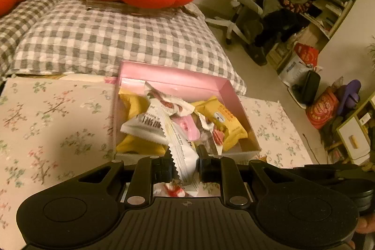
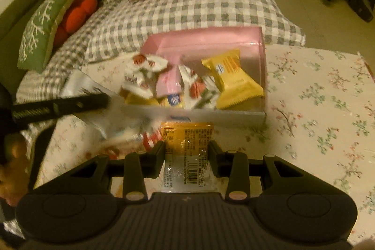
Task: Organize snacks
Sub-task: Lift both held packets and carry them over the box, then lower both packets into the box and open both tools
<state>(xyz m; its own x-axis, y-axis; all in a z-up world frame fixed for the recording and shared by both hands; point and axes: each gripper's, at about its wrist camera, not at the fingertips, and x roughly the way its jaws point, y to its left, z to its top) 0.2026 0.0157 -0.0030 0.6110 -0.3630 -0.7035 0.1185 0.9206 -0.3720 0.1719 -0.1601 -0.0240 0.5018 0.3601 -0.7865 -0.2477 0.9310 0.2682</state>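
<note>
Left hand-held gripper (image 1: 184, 165) pinching a white snack packet (image 1: 181, 151) just over the near rim of the pink box (image 1: 178, 76), right hand-held gripper (image 2: 186, 151) clamped on an orange-and-clear packet (image 2: 186, 144) at that rim too — box full of yellow packets (image 2: 234, 79), sitting at the floral worktop's (image 2: 328, 109) far edge.

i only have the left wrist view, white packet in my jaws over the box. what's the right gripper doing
Observer: The right gripper is shut on an orange snack pack, just short of the near wall of the pink box.
Operator: any room left in the box on that side
Observer: The right wrist view shows bare floor along the box's right wall, beside a yellow packet.
Operator: anything still on the table
Observer: Yes, a red-and-white wrapper lies on the floral cloth, just left of the orange pack; it is too blurred to read.
</note>
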